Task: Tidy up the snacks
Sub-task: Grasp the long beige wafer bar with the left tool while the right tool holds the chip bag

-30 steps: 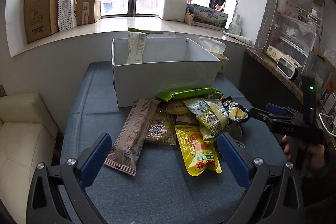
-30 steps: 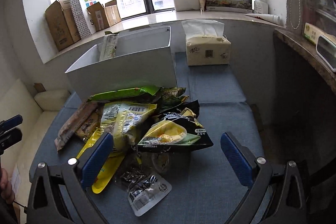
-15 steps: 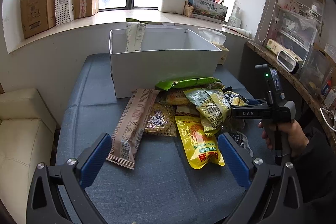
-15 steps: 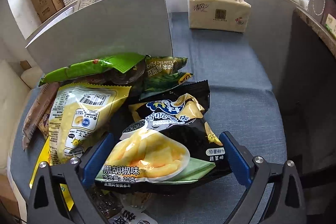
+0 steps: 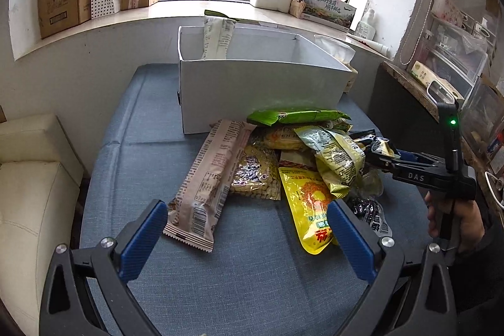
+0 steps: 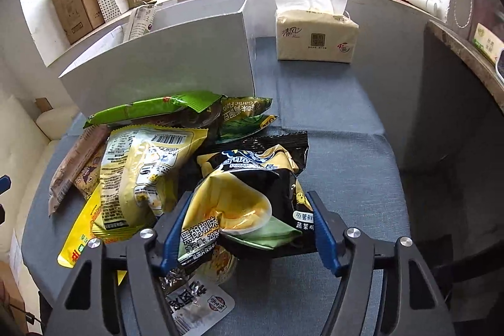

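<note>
Left wrist view: left gripper point(image 5: 245, 230) hangs spread and empty short of the snack pile point(image 5: 293, 159), likely waiting its turn; the white box point(image 5: 261, 90) behind the pile already holds one upright packet point(image 5: 217, 37).

Right wrist view: right gripper point(image 6: 247, 229) jaws are closing around the black-and-yellow potato chip bag point(image 6: 252, 188); its buckled film suggests the pads already bite, probably to lift it boxward.
</note>
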The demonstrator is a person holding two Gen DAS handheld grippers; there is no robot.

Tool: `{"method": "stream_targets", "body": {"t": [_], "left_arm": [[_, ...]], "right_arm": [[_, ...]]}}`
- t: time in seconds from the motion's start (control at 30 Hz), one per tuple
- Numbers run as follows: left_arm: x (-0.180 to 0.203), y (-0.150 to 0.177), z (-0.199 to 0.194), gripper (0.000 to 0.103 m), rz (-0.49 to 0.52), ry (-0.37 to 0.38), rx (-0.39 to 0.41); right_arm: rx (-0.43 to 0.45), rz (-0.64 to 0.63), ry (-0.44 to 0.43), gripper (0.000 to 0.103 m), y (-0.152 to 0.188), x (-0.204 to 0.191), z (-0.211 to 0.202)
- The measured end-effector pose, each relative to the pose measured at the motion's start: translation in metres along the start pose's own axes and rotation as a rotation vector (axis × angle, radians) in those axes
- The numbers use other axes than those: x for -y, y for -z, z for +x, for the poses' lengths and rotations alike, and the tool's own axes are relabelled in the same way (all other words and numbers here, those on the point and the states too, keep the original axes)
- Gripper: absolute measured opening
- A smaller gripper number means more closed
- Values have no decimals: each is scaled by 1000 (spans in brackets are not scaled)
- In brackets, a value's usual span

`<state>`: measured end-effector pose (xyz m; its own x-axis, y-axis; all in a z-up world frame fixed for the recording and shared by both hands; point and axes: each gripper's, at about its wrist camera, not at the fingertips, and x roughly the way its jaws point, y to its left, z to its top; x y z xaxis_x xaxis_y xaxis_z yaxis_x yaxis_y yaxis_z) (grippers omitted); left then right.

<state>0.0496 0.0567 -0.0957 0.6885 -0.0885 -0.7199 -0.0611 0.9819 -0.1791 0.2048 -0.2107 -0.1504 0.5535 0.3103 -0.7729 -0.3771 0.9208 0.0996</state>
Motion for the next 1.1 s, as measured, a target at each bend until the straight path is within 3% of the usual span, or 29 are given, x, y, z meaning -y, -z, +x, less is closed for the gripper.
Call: {"method": "stream_targets", "body": {"t": [0.27,0.43,0.63,0.9,0.93,1.0,1.03,1.07,1.1], "left_arm": [[-11,0,19,103,-2,-5,-35],[-14,-5,42,103,74,-34,-61],[-26,-12,78,103,116,12,-109],[-33,-25,108,102,160,4,-124],[-32,-27,111,100,170,-3,-128],[-31,-25,120,84,183,-12,-152],[-33,-25,119,79,167,5,-139],[-34,-25,119,66,153,30,-138],[-36,-25,118,64,138,47,-140]], "right_arm": [[96,31,25,73,2,11,-48],[150,55,0,73,6,14,-81],[229,76,-32,73,9,10,-110],[217,49,-64,73,11,-6,-110],[213,48,-68,73,12,-8,-108],[209,45,-77,73,14,-10,-107],[219,42,-89,73,15,-11,-108],[225,40,-97,73,16,-13,-109],[219,35,-98,73,16,-15,-108]]}}
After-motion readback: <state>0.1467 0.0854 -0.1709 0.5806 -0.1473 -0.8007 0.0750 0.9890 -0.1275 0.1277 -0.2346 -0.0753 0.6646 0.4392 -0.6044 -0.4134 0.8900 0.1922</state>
